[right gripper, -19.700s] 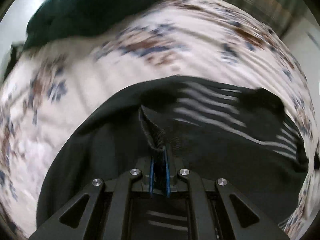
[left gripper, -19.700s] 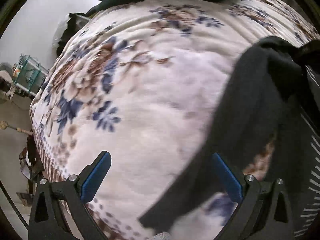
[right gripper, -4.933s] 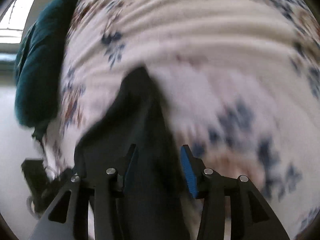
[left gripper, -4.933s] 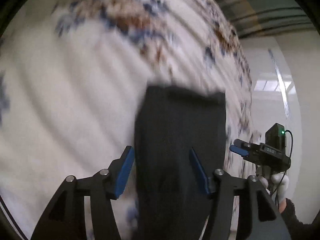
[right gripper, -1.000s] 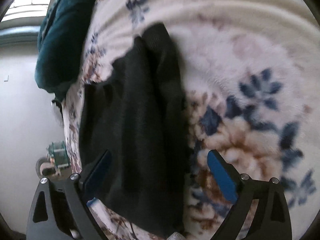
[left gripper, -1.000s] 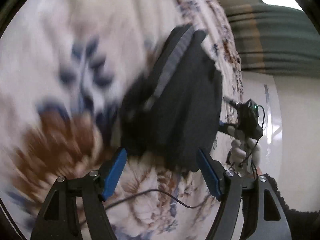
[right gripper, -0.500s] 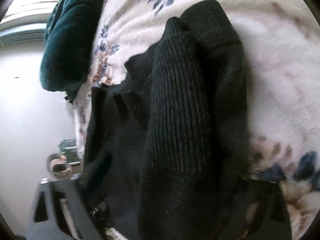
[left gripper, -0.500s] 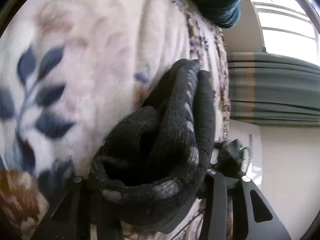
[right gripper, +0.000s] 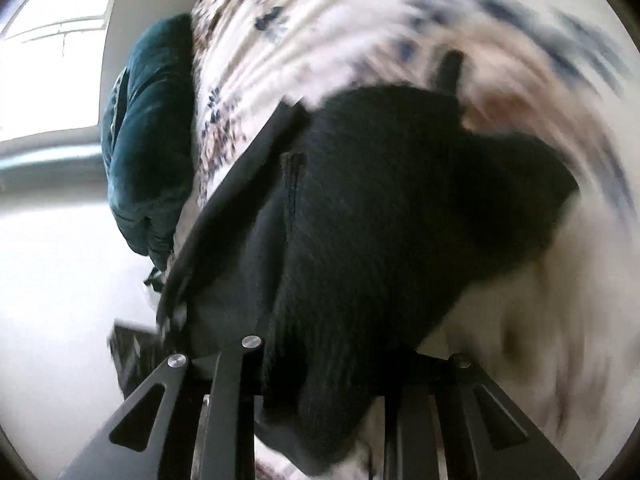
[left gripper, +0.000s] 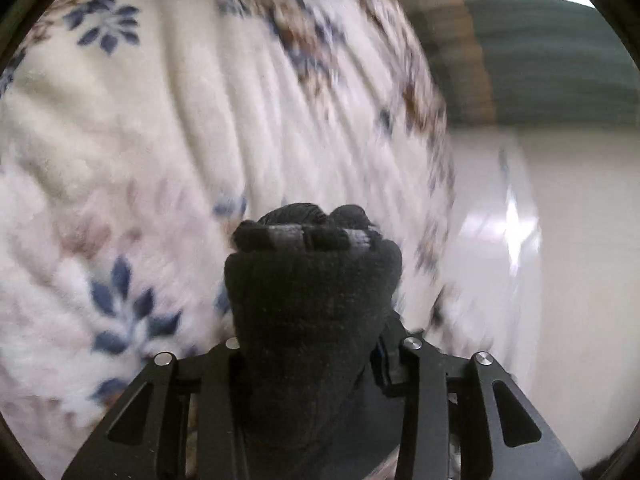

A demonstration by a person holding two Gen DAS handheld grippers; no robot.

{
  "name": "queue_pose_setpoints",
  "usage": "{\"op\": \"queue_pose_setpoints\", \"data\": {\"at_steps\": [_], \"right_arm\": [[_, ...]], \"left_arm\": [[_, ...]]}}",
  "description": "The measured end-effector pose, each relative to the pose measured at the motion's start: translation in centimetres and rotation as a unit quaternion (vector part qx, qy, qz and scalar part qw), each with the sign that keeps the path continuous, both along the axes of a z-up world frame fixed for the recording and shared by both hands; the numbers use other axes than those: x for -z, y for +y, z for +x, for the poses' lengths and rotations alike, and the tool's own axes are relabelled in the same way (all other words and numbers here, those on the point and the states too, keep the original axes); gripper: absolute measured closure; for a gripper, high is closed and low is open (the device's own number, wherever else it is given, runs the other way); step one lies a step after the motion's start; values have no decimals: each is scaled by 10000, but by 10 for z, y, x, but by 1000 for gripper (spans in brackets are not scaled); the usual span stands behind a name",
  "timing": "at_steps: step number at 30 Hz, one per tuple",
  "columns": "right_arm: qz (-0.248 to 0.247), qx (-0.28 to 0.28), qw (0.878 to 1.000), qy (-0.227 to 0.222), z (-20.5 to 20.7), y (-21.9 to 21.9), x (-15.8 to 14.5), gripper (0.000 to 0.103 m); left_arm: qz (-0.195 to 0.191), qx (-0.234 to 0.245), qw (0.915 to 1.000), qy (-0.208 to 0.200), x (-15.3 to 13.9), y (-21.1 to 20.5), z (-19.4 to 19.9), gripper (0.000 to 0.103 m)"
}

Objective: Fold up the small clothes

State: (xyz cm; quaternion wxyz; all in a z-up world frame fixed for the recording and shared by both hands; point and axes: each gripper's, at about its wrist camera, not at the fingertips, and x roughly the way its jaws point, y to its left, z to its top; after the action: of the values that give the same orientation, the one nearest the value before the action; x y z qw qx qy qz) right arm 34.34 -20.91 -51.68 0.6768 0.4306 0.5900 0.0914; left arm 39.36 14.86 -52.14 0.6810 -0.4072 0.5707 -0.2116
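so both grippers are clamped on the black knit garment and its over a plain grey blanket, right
Not quite. Both the left gripper and the right gripper are clamped on the black knit garment, but the blanket is white with blue and brown flowers, not plain grey. The left wrist view shows it.

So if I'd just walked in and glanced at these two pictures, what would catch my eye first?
Probably the bunched black knit garment, clamped between the left gripper fingers and filling the lower middle of that view. In the right view the same dark cloth spreads across the centre, pinched by the right gripper. Behind both lies a white floral blanket, with a teal cushion at its left edge.
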Motion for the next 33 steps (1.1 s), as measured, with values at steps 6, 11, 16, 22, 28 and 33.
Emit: {"op": "queue_pose_setpoints", "data": {"at_steps": [6,11,16,22,28,33], "right_arm": [[-220,373,9962,758,-120,21,21,74],[-355,221,9924,1159,-136,5,44,45],[-756,-378,9907,1069,-148,-19,3,31],[-1132,-712,9857,1026,-160,-38,-55,30],[-1324,-1170,9781,1100,-166,-49,-82,29],[-1862,-1591,9683,501,-126,-43,-83,29]], "left_arm": [[408,552,9965,475,56,-6,-47,45],[764,-22,9969,163,26,1,-69,46],[1455,-451,9881,-224,-39,5,-115,42],[1876,-328,9814,-221,-59,-14,-158,24],[1467,-679,9864,313,-44,-12,-193,23],[1996,-708,9771,185,-23,-13,-163,23]]}}
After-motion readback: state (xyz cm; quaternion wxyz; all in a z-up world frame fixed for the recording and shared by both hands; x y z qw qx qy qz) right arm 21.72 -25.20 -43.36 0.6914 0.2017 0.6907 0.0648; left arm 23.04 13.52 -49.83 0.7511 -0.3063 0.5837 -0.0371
